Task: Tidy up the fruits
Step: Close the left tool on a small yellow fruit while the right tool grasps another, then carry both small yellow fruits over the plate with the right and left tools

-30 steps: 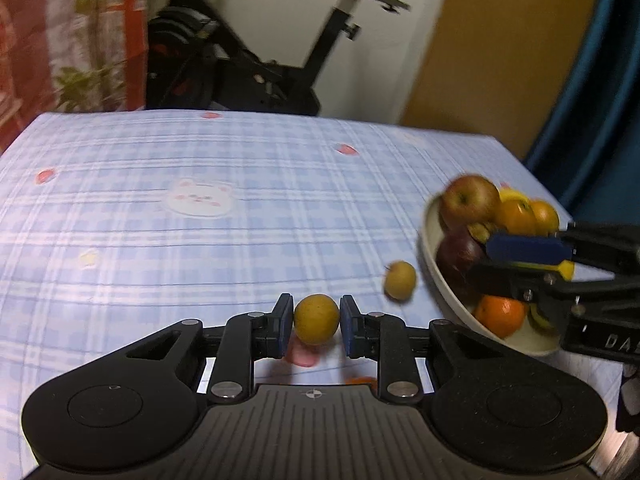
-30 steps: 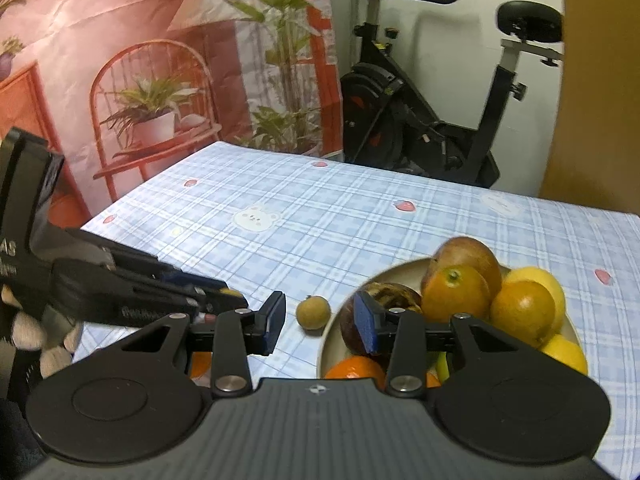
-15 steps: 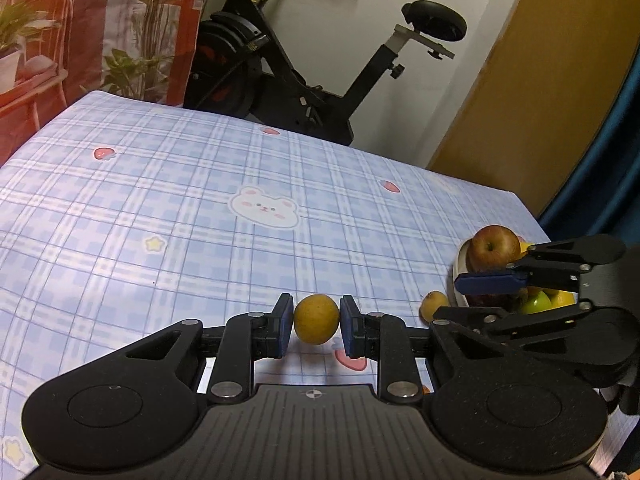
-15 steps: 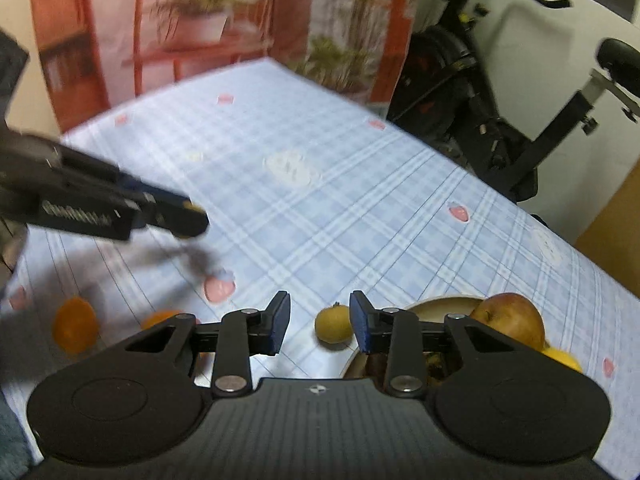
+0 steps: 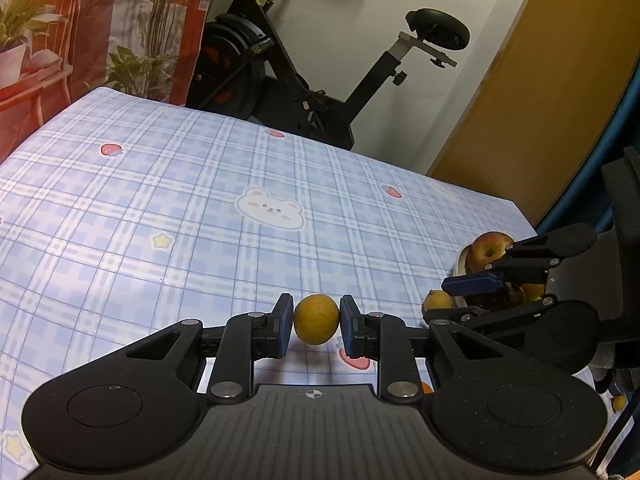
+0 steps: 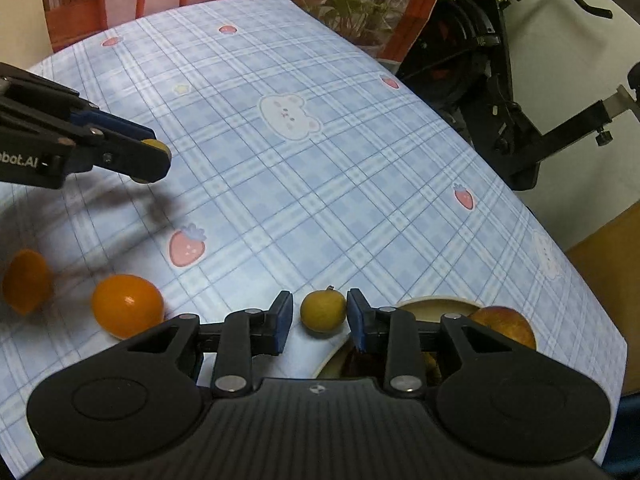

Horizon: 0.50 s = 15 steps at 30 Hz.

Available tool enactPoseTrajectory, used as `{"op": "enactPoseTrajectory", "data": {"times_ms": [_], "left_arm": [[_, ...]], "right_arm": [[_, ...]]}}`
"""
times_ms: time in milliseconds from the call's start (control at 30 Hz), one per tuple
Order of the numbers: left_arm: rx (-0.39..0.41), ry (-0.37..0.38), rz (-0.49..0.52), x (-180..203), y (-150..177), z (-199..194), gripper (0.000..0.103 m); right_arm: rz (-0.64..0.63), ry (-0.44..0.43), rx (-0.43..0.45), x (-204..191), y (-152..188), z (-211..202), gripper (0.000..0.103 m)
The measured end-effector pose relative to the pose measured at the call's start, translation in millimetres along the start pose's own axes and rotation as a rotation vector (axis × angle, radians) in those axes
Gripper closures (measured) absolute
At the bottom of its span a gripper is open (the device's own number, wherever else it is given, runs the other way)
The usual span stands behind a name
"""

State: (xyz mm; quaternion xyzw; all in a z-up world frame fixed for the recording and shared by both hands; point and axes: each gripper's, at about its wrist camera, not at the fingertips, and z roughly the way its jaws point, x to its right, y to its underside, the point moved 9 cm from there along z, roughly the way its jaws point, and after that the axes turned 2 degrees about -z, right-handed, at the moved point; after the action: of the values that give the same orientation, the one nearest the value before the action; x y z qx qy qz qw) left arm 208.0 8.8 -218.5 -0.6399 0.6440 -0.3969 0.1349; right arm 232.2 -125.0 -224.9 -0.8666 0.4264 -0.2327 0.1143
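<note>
Two tongs work over the checked worktop [image 5: 160, 208]. Left tongs [image 5: 316, 320] squeeze a small yellow fruit [image 5: 316, 319] tight. Right tongs [image 6: 318, 314] are closing around another small fruit [image 6: 323, 313] beside the bowl [image 6: 436, 303]; two orange fruits [image 6: 127, 306] lie to their left.

My left tongs [image 5: 316, 330] are matte black plastic with a ribbed top, round dimpled discs on each side, silver screws at the linkage joints and blue pads [image 5: 285, 330] on the fingers. My right tongs [image 6: 316, 322] match them: same black body, silver screws, blue pads. White lettering marks the left one's side.
</note>
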Motion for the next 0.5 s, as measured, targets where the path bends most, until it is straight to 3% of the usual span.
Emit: {"op": "enactPoseTrajectory", "data": {"times_ms": [233,500], "left_arm": [[0.000,-0.006,0.002,1.3,0.3,-0.5,0.076],[-0.001,-0.008,0.012,6.8,0.8,-2.6,0.076]], "right_arm": [[-0.023,0.031,-0.021,0.2,-1.4,4.5,0.075],[0.005,0.013,0.025,-2.7,-0.5,-2.4,0.076]]}}
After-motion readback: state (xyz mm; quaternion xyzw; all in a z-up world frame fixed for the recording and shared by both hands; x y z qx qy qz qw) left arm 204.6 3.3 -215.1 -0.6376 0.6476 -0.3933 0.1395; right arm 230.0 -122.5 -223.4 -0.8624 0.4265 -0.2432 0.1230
